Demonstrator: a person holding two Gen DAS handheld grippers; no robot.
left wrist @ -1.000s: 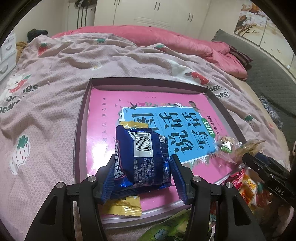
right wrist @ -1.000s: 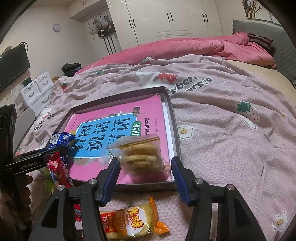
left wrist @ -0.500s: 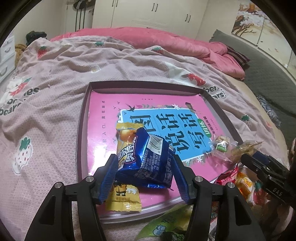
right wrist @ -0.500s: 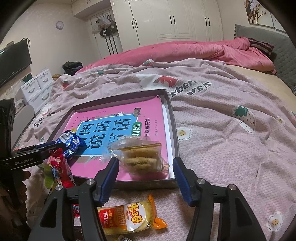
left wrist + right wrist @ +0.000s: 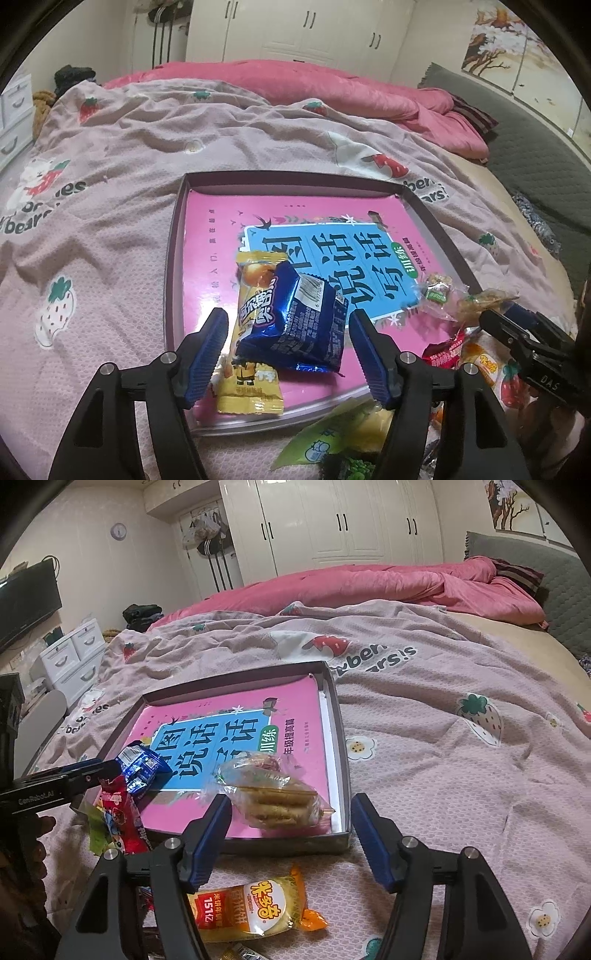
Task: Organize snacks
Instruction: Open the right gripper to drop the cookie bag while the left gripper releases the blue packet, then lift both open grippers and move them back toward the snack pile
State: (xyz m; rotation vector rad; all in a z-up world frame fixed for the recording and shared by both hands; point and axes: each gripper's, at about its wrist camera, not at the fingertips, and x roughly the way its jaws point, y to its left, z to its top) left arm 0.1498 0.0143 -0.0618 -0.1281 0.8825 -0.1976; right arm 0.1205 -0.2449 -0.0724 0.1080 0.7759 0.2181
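Dim indoor light (fisheye-warped edges).

Blue foil snack pack (image 5: 295,325) lies tilted atop yellow wrapper (image 5: 251,354) in the tray's (image 5: 173,258) near-left corner; clear cookie bag (image 5: 275,797) lies near-right.

A bed (image 5: 461,775) spread with a mauve strawberry-print blanket (image 5: 110,192) fills the room. Beyond the blanket, a pink quilt (image 5: 369,587) lies bunched across the far side of the bed, against a grey headboard (image 5: 517,554). Behind the bed stand white wardrobes (image 5: 332,524), a round wall clock (image 5: 119,530) to their left. Left of the bed sit white drawers (image 5: 74,653) and a dark television (image 5: 26,602).
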